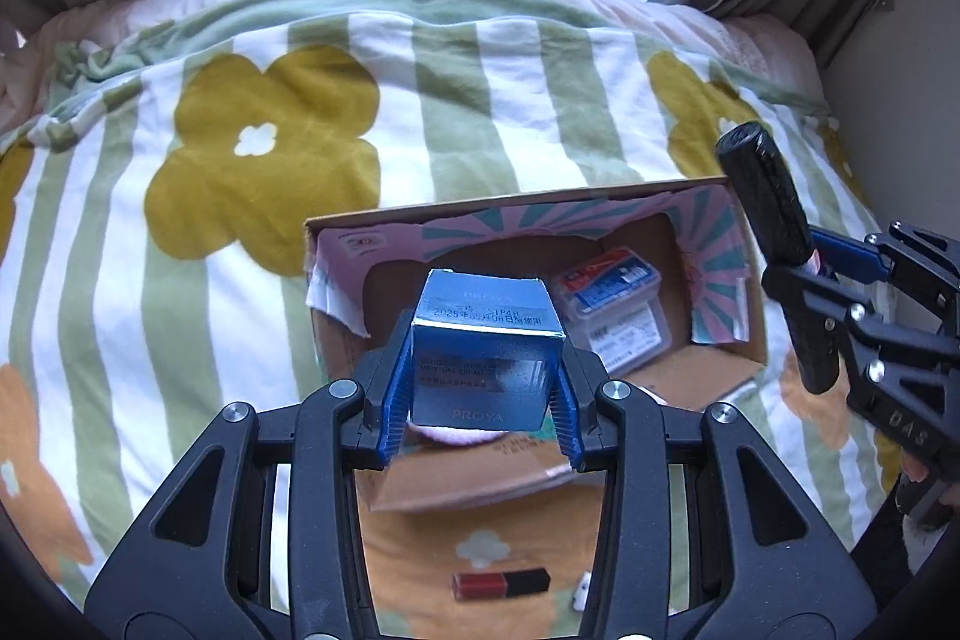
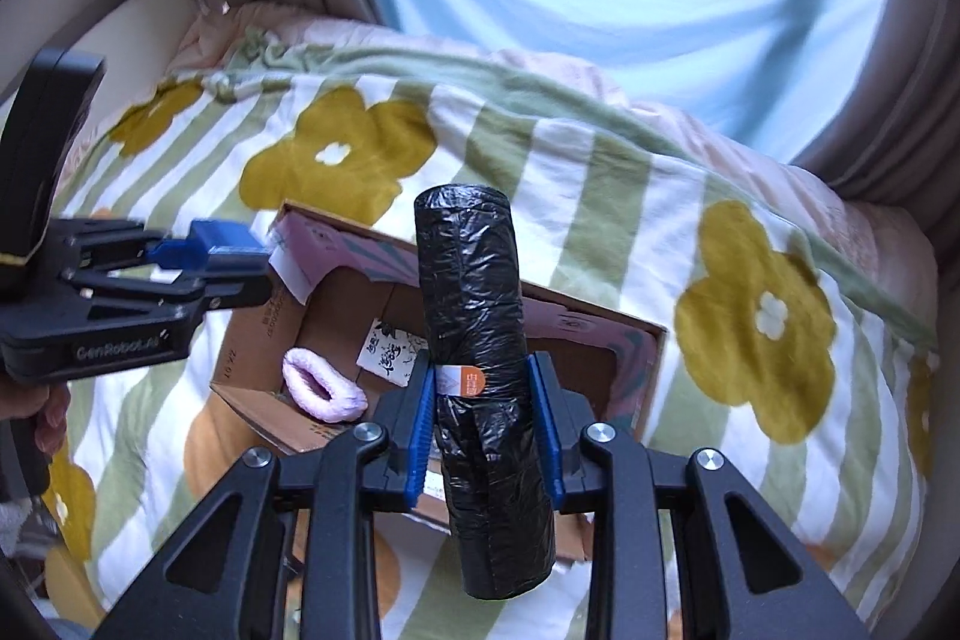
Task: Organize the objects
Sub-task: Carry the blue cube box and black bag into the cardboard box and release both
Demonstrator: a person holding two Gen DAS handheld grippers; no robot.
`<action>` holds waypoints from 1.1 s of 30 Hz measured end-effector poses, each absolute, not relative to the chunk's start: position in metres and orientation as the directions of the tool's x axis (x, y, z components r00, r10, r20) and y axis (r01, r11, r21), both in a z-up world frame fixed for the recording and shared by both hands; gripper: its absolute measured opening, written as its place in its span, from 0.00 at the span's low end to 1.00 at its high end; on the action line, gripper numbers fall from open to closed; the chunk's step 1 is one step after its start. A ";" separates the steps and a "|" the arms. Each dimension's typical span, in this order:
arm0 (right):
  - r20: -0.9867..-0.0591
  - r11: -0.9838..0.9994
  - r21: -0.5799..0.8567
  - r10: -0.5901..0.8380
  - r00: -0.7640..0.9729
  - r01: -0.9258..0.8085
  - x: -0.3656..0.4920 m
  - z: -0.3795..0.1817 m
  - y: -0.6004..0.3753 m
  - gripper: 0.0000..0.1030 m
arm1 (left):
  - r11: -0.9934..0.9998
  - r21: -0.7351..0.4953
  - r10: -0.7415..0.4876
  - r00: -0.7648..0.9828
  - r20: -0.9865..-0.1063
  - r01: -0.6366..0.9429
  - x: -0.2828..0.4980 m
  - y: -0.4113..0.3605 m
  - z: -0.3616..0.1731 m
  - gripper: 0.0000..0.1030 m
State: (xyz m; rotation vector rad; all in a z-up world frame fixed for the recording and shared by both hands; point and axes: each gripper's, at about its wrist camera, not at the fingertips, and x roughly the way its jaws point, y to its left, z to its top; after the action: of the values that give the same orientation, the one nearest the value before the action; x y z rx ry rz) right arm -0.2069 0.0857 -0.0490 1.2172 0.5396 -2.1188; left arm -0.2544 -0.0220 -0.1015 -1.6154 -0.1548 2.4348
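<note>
Left hand-held gripper (image 1: 480,388) clenched on a blue Proya box (image 1: 485,358) above the open cardboard box (image 1: 729,280) on the flowered bed blanket (image 1: 252,148), right hand-held gripper (image 2: 483,424) grasping a black bag roll (image 2: 480,340) over the same box, pink scrunchie (image 2: 324,391) inside, red-black lipstick (image 1: 501,584) on the blanket nearby

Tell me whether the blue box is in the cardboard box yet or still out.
Out. The left gripper holds the blue box clamped above the open cardboard box, not resting inside it.

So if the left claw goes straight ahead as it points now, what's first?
Probably the plastic case lying in the cardboard box, met by the held blue carton; depth is unclear.
</note>
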 end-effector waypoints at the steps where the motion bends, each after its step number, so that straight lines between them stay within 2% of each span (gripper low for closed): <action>1: -0.877 -0.704 -0.044 -0.313 -0.365 0.709 -0.209 -0.056 0.081 0.27 | -0.972 -0.203 0.233 -0.366 -0.901 -0.119 -0.260 -0.022 -0.109 0.35; 13: -0.942 -0.524 -0.083 -0.236 -0.238 0.848 -0.210 -0.145 0.054 0.26 | -0.970 -0.170 0.213 -0.272 -0.938 -0.173 -0.302 -0.004 -0.191 0.35; 28: -0.946 -0.376 -0.083 -0.261 -0.191 0.923 -0.196 -0.156 0.050 0.27 | -0.966 -0.184 0.225 -0.239 -0.945 -0.180 -0.312 -0.001 -0.204 0.36; 29: -0.946 -0.375 -0.068 -0.271 -0.180 0.925 -0.195 -0.156 0.050 0.32 | -0.968 -0.180 0.219 -0.239 -0.946 -0.173 -0.313 0.000 -0.204 0.36; 31: -0.943 -0.393 -0.038 -0.290 -0.164 0.919 -0.196 -0.155 0.050 0.69 | -0.973 -0.160 0.200 -0.261 -0.944 -0.168 -0.314 0.002 -0.200 0.39; 32: -0.940 -0.405 -0.026 -0.301 -0.160 0.914 -0.196 -0.154 0.050 1.00 | -0.972 -0.162 0.204 -0.275 -0.940 -0.171 -0.313 0.002 -0.197 0.52; 33: -0.933 -0.414 -0.014 -0.323 -0.161 0.910 -0.196 -0.153 0.052 1.00 | -0.971 -0.162 0.207 -0.282 -0.937 -0.174 -0.313 0.004 -0.195 0.94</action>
State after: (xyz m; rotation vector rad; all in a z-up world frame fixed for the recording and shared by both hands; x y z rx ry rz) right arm -0.1963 0.0519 -0.1528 1.1714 0.7712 -1.7253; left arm -0.3132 0.0035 -0.1950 -1.7175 -0.0411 2.3406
